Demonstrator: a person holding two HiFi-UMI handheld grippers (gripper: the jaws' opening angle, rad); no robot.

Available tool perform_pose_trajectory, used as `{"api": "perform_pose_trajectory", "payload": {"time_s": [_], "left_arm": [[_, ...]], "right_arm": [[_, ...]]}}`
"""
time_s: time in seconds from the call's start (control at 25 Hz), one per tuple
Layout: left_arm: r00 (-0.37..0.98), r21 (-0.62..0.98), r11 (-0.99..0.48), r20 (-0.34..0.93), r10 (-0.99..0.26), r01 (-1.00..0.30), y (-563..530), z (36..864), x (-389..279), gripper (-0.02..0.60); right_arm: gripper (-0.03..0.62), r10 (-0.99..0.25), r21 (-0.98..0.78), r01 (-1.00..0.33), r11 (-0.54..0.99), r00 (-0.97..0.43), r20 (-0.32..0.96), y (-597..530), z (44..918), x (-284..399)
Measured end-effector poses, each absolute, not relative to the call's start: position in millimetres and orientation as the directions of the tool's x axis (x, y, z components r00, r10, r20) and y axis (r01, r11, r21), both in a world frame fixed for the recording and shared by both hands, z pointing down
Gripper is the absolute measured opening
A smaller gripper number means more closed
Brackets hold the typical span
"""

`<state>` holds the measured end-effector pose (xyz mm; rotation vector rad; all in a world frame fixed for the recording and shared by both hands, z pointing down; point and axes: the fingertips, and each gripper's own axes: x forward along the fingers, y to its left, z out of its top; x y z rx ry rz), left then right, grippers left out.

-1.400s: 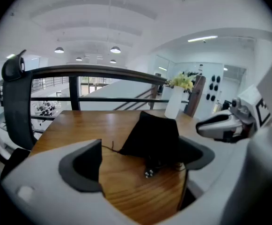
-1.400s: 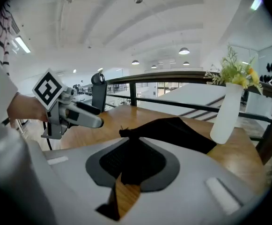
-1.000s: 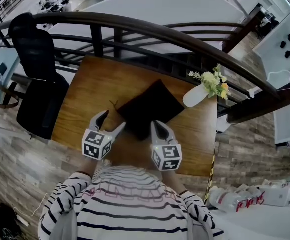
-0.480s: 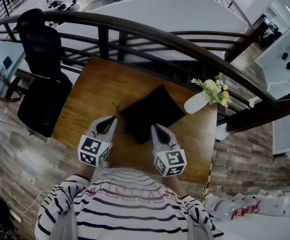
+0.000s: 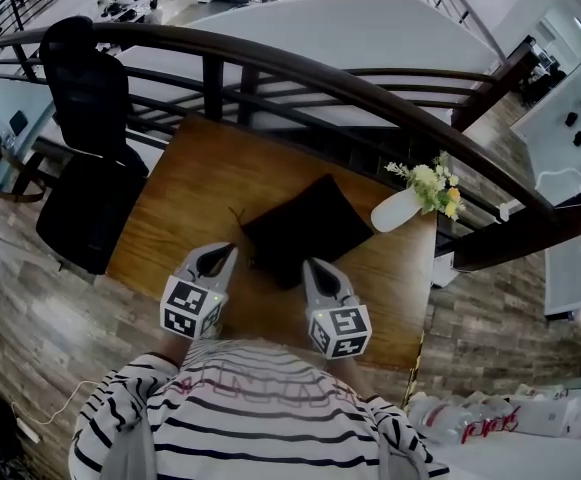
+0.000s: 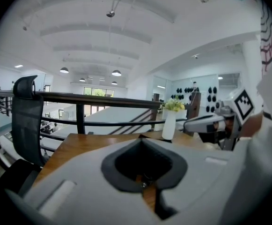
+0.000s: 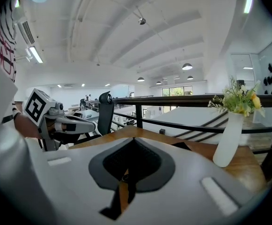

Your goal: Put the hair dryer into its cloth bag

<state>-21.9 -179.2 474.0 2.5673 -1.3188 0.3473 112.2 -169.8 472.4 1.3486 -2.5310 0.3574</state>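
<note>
While the left tool (image 5: 227,251), freshly closed, and right tool (image 5: 311,265) sit jaws-together, empty, the bag (image 5: 305,228) lies diamond-wise

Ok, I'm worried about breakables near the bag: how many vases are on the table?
1. The white vase stands upright by the far right edge of the table, clear of the black cloth bag. The table's near edge is out of sight.

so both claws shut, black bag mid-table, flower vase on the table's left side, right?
Not quite. The flower vase stands on the right side of the table, as the head view shows. The rest holds: the left claw and the right claw are both shut, and the black bag lies mid-table.
</note>
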Motion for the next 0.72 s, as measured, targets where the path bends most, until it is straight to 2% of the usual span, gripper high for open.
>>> {"api": "perform_pose_trajectory", "payload": {"time_s": [0.72], "left_arm": [[0.564,0.116,-0.563,0.348,-0.749,-0.818,-174,490,-19,0.003]], "right_arm": [[-0.002,-0.782,-0.080,-0.843,0.532,-0.525,0.335,-170,479,108]]}}
